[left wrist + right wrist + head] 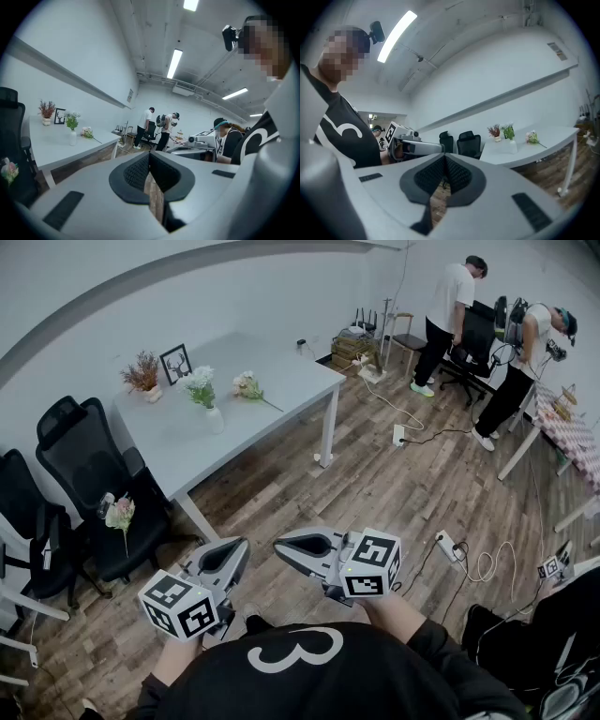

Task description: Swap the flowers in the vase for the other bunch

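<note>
Flanking table end, chairs; vase, loose bunch

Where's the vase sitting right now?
Head view, upper left: the white vase stands on the grey table, with a loose flower bunch lying just to its right and a picture frame behind it.

A small white vase is stood upright near the middle of the tabletop, filled with a bunch of white flowers and green leaves. A loose bunch of pale flowers is laid flat near it, toward the right end, its stem pointed at the front edge. Another pale pink bunch is laid on a black chair.
</note>
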The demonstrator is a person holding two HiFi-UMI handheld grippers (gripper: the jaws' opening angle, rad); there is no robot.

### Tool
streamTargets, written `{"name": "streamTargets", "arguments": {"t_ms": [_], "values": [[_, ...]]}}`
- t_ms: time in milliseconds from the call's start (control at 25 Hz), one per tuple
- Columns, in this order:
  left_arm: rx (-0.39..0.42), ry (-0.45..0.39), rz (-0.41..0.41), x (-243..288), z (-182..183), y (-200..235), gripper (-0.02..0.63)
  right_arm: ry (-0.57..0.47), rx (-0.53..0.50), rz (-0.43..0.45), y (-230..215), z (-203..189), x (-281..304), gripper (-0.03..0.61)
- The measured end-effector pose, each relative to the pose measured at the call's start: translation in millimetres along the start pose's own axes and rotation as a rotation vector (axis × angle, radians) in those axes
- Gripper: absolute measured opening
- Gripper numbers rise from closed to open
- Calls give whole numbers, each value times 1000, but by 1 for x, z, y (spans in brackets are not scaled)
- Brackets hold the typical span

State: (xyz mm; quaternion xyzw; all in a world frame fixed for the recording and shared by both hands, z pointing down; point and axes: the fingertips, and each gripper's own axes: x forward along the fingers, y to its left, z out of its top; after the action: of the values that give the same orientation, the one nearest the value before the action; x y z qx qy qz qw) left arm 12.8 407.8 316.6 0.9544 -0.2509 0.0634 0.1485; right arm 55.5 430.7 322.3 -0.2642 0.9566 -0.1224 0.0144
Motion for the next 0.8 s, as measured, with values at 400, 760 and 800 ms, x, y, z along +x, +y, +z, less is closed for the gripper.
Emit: {"name": "streamTargets", "arguments": {"t_ms": [400,760,800], "values": [[-48,21,31,-1,-20,-1,11,20,40,40,3,-17,0,8],[-128,38,74,0,-30,53,11,35,99,108,-22,-24,47,9],[-139,40,75,4,-31,62,11,38,107,106,-30,-25,52,9]]}}
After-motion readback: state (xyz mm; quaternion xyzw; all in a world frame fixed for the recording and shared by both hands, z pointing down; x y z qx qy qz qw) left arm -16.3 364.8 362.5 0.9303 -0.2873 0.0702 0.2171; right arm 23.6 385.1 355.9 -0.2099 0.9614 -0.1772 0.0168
